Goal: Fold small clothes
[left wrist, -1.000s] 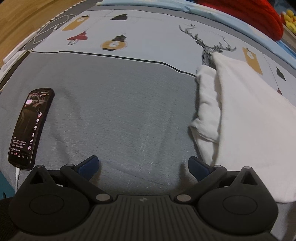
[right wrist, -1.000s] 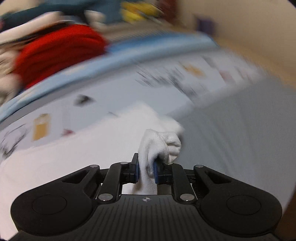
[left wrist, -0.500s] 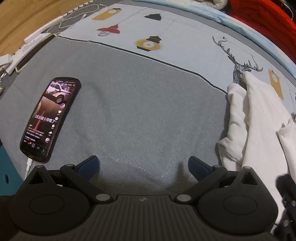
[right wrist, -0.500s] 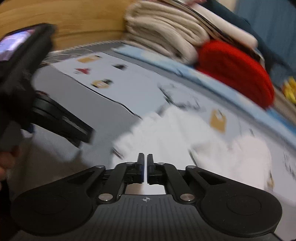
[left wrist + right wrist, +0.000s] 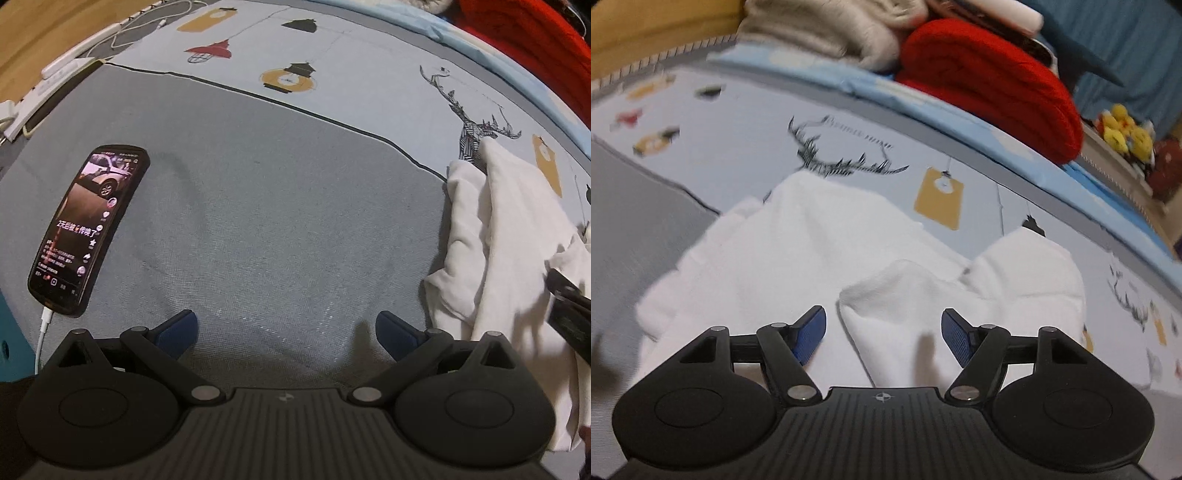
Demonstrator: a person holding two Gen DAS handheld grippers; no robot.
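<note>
White garment (image 5: 798, 254) lies part-folded toward the right edge of the bed (image 5: 280, 206), over the printed sheet. We have just spread our right gripper (image 5: 882, 332) wide; a cloth fold sits between its fingers, unpinched, probably for a fresh grip. Our left gripper (image 5: 286, 332) hangs wide over bare blanket, holding nothing.

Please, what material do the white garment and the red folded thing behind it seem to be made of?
The white garment looks like soft matte cotton knit: it lies in limp rounded folds without shine. The red folded thing seems a thick ribbed knit, perhaps wool or acrylic; raised ridges run across it, though blur hides the fibre.
</note>
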